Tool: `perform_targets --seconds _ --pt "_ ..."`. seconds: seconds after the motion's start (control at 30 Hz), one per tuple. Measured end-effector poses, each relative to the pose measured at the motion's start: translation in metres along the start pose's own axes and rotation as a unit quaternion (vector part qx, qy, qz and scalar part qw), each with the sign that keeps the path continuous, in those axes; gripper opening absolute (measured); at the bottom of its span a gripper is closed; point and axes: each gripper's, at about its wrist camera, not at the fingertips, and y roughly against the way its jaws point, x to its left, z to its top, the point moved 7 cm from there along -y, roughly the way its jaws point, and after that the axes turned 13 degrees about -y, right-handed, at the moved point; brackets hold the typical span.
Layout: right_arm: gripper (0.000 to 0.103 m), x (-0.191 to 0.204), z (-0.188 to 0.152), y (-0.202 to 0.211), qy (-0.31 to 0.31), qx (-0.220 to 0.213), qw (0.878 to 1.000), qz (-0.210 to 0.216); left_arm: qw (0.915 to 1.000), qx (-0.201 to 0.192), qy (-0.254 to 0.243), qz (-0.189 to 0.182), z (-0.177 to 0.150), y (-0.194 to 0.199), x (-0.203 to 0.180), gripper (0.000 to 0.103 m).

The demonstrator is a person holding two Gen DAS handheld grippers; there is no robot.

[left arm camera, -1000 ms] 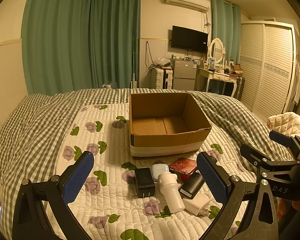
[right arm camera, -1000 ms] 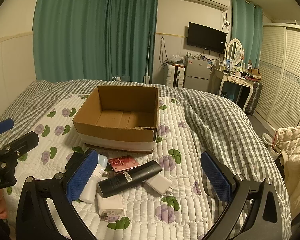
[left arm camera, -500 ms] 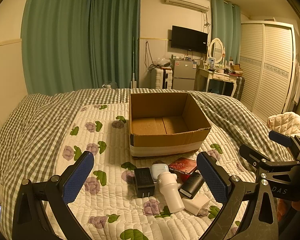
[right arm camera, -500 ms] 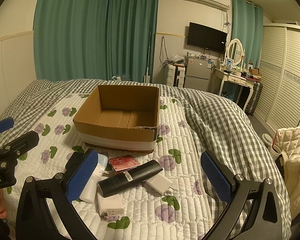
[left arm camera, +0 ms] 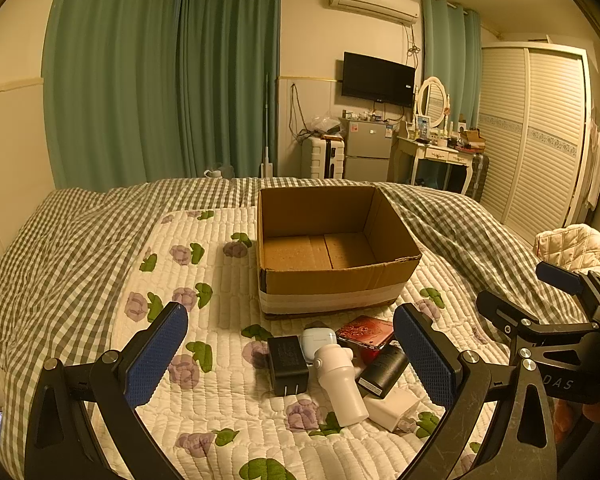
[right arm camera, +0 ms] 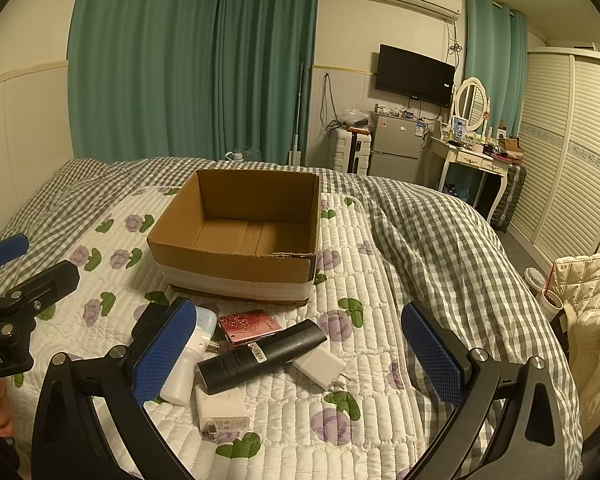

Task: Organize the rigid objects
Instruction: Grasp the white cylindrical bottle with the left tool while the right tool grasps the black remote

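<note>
Cardboard box (left arm camera: 332,264), open-topped and bare inside, sits on the bed (left arm camera: 80,248), just beyond a huddle of small things. In that huddle: one black adapter (left arm camera: 287,365), one white bottle (left arm camera: 340,380), one pale blue case (left arm camera: 318,341), one red card box (left arm camera: 365,333), one black bar (right arm camera: 262,356) and two white chargers (right arm camera: 319,366) (right arm camera: 221,410). All lie ahead of and between the fingers of the left gripper (left arm camera: 290,364), whose jaws stand wide apart, holding nothing. The right gripper (right arm camera: 298,356) is likewise spread and hovers over the same pile.
</note>
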Motion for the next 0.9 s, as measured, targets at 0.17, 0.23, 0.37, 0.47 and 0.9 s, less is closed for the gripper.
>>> perform_targets --seconds 0.17,0.23,0.37,0.47,0.9 --pt "0.103 0.001 0.000 0.001 0.002 0.001 1.000 0.000 1.0000 0.000 -0.002 -0.001 0.000 0.000 -0.002 0.103" --pt "0.103 0.001 0.001 0.001 0.002 0.001 1.000 -0.002 1.0000 0.000 -0.002 -0.002 0.000 0.000 -0.002 0.103" --pt "0.103 -0.003 0.004 0.001 -0.006 0.006 1.000 -0.008 0.9999 0.010 -0.006 -0.002 0.001 -0.005 -0.006 0.103" --pt "0.103 -0.009 0.003 -0.005 -0.009 0.016 1.000 -0.021 0.9991 0.039 -0.009 -0.014 -0.008 -0.023 -0.016 0.103" --pt "0.103 -0.023 -0.042 -0.063 -0.005 0.117 0.992 -0.044 0.9767 0.195 -0.021 -0.086 -0.081 -0.108 -0.068 0.070"
